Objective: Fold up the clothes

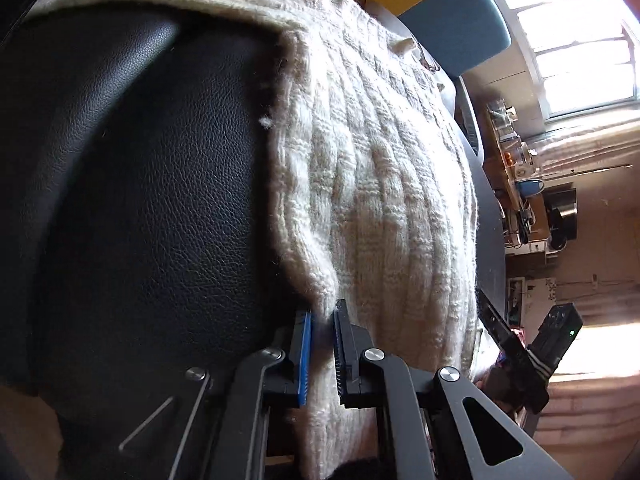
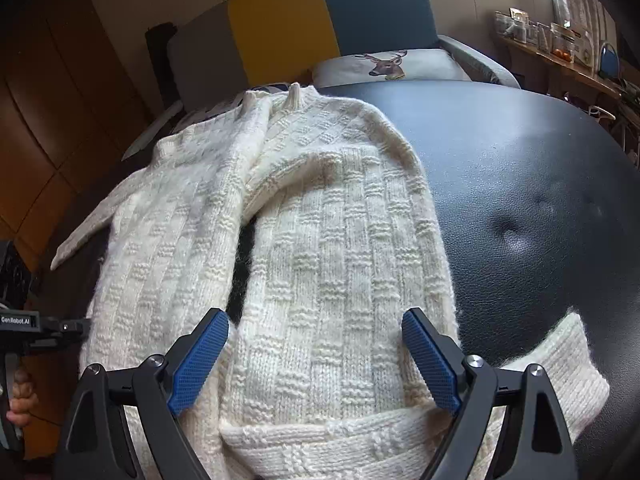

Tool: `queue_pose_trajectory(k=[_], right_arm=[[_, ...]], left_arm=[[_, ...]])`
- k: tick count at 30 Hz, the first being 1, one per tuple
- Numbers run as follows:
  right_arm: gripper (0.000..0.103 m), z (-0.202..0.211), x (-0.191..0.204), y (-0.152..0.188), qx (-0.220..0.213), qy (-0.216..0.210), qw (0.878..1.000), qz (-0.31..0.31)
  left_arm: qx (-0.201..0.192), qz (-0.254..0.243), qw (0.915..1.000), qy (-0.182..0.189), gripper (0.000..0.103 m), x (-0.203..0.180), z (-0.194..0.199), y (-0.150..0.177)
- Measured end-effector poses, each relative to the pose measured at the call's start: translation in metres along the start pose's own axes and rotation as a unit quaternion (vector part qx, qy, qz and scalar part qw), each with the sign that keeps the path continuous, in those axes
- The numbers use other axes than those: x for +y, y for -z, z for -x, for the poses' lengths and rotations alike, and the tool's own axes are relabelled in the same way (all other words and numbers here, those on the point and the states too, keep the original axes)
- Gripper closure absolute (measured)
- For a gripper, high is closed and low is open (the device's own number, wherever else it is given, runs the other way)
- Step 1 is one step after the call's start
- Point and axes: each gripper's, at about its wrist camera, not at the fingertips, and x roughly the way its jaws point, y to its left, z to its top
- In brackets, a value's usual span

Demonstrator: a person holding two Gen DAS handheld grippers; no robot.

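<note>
Presently: cream knit sweater [image 2: 320, 248] spread over a black leather-look table [image 2: 540, 184], one sleeve folded across near the hem. Left gripper [image 1: 322, 354]: jaws drawn close together, pinching a sweater edge between the blue pads. Right gripper [image 2: 316, 360]: jaws spread wide, hanging over the sweater's lower body, pads either side of the knit, not pressing it. A hand [image 2: 20, 398] grips the other tool at left edge of right wrist view. Behind: yellow-and-teal chair [image 2: 332, 16], deer-print cushion [image 2: 388, 65].
</note>
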Motion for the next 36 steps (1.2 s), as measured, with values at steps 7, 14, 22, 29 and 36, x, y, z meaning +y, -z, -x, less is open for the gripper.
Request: queue_pose_trajectory(k=[7, 14, 22, 29, 36], right_arm=[[0.011, -0.01, 0.016, 0.007, 0.022, 0.035, 0.997, 0.06], [0.004, -0.017, 0.026, 0.012, 0.029, 0.062, 0.994, 0.084], [0.001, -0.018, 0.026, 0.011, 0.029, 0.067, 0.994, 0.086], [0.001, -0.015, 0.025, 0.007, 0.031, 0.074, 0.994, 0.073], [0.029, 0.015, 0.068, 0.006, 0.011, -0.008, 0.988, 0.155]], left_arm=[[-0.044, 0.014, 0.9989, 0.011, 0.094, 0.025, 0.018, -0.02], [-0.094, 0.022, 0.9954, 0.003, 0.094, 0.048, 0.043, -0.038], [-0.105, 0.042, 0.9934, -0.019, 0.094, 0.084, 0.062, -0.034], [-0.129, 0.067, 0.9887, -0.035, 0.094, 0.106, 0.078, -0.041], [-0.164, 0.033, 0.9858, 0.003, 0.093, 0.082, 0.113, -0.039]])
